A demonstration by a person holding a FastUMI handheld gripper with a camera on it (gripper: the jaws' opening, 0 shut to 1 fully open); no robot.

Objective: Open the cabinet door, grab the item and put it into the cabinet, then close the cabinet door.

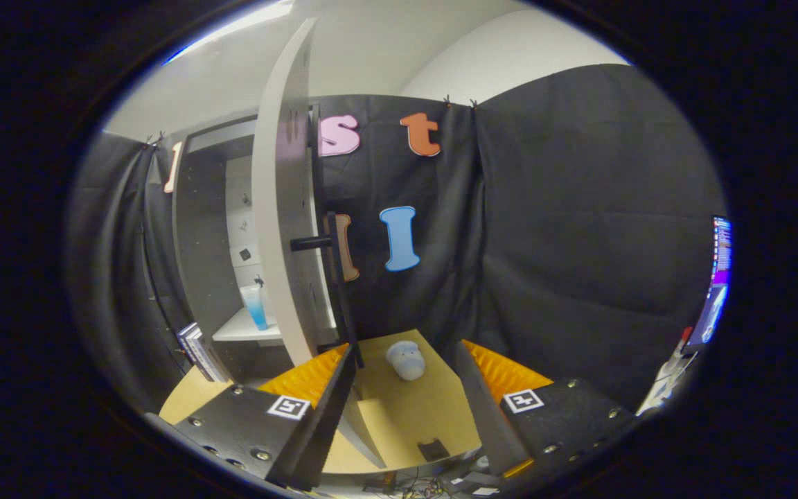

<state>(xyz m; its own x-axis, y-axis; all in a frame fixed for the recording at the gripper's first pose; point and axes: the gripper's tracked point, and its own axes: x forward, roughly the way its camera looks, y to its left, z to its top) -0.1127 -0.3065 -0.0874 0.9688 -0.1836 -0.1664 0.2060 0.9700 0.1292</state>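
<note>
- Cabinet door (285,208) stands swung wide, seen edge-on w/ its black handle (312,243) sticking out toward the booth wall; leaves the cabinet (198,229) interior reachable.
- Fingers (330,398) spread apart, nothing between them; prob. freed up for the grab.
- Item, a pale soft lump (406,360), lies on the tabletop (406,423) just ahead of the fingers, beside the door's lower edge.
- Shelf (246,327) inside already carries a blue-tinted cup (255,307); room next to it.
- Judgement: door step done, pick-up next.
</note>
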